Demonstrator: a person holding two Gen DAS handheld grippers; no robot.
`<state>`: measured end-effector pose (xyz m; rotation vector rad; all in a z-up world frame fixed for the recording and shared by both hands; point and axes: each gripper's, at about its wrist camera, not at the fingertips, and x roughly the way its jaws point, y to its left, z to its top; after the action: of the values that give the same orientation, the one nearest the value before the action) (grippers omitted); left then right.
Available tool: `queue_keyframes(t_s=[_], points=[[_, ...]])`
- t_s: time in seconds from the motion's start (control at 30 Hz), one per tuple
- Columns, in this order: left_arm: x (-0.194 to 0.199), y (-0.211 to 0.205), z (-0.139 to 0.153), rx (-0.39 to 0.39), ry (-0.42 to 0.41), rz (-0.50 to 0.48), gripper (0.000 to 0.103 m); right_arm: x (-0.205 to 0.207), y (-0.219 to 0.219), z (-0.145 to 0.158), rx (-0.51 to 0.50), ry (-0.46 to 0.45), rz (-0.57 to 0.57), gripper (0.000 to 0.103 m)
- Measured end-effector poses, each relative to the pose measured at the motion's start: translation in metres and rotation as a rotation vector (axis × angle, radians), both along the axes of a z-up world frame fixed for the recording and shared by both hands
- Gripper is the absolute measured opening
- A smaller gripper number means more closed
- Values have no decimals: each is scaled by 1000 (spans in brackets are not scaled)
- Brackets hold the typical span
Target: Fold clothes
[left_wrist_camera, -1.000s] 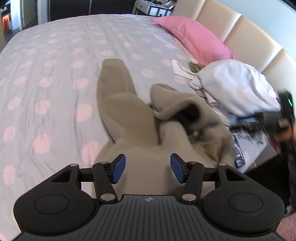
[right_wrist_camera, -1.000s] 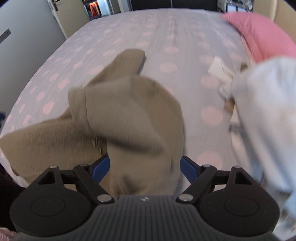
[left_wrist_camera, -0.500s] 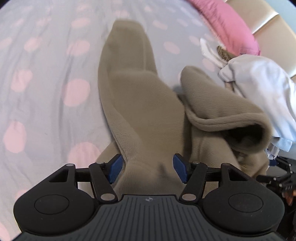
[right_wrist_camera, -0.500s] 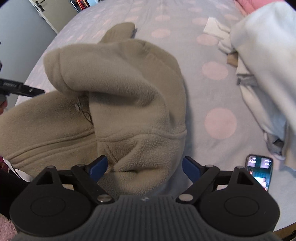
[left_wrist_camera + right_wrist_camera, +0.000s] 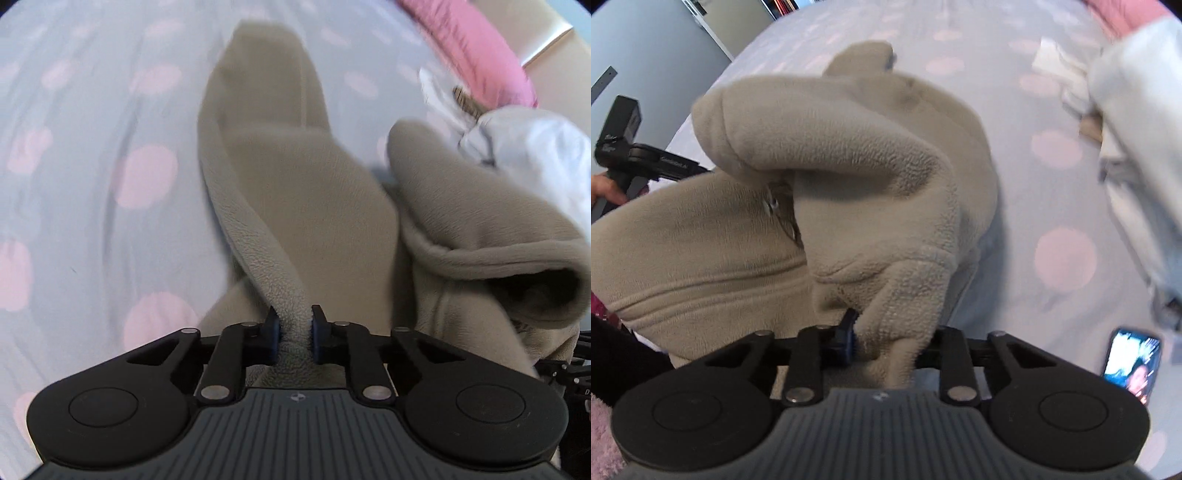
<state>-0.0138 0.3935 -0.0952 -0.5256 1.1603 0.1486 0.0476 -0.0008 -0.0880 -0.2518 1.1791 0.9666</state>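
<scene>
A: We start at our left gripper [image 5: 294, 334]: its blue pads have pinched a ridge of the beige fleece jacket [image 5: 306, 192] between them, close together with only the fabric in the gap.

B: And our right gripper [image 5: 882, 341] is clamped on another bunch of the same jacket [image 5: 871, 184]. We see one blue pad pressed into the pile; the other is buried under the fleece.

A: Working outward from the jacket, one sleeve [image 5: 266, 74] lies flat, stretching away from us over the polka-dot bedspread [image 5: 92, 147]. The other side is rolled up into a hump with an open dark cuff facing right.

B: On the sleeve's left side we see a wide stretch of bare bedspread. To the jacket's right, things crowd in: a white garment pile [image 5: 535, 155] touches or nearly touches the hump, with the pink pillow [image 5: 472, 48] beyond it.

A: From the right wrist view, the zipper seam runs along the jacket's near-left part, and a phone [image 5: 1132, 363] lies on the bedspread right of the jacket, just apart from its hem.
</scene>
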Motion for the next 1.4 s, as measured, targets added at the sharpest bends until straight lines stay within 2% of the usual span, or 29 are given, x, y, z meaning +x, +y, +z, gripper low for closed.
queue_keyframes(t_s=[0.2, 0.3, 0.53, 0.63, 0.67, 0.7, 0.73, 0.8, 0.9, 1.03, 1.07, 1.13, 1.17, 1.2, 1.3, 1.4], points=[[-36, 2, 73, 64, -168, 82, 11, 11, 8, 73, 58, -175, 12, 16], [-61, 4, 113, 97, -257, 113, 11, 12, 14, 117, 76, -308, 25, 14], [-118, -12, 221, 238, -519, 149, 10, 5, 22, 222, 159, -587, 28, 11], [-148, -15, 263, 252, -618, 166, 10, 3, 31, 270, 208, -708, 9, 10], [-157, -16, 272, 262, -635, 171, 9, 4, 33, 286, 233, -736, -6, 7], [-164, -17, 278, 277, -641, 176, 8, 4, 34, 302, 260, -813, -37, 0], [-171, -19, 283, 291, -648, 181, 8, 4, 35, 318, 287, -888, -68, 0], [-180, -16, 285, 315, -640, 200, 8, 8, 40, 345, 333, -969, -98, 0], [-174, 2, 254, 326, -551, 262, 8, 34, 59, 350, 377, -791, -80, 0], [-172, 50, 187, 252, -403, 370, 8, 47, 86, 292, 290, -634, -8, 2], [-170, 59, 169, 242, -360, 386, 8, 49, 89, 273, 269, -588, 9, 7], [-170, 70, 139, 241, -295, 406, 8, 52, 88, 234, 234, -498, 17, 28], [-170, 74, 129, 241, -278, 419, 8, 49, 91, 217, 215, -471, 20, 53], [-170, 78, 118, 241, -260, 432, 8, 46, 95, 199, 195, -443, 24, 66], [-169, 87, 93, 222, -231, 479, 7, 28, 99, 149, 140, -384, 72, 68], [-182, 89, 76, 208, -219, 520, 7, -2, 90, 110, 151, -393, 136, 71]])
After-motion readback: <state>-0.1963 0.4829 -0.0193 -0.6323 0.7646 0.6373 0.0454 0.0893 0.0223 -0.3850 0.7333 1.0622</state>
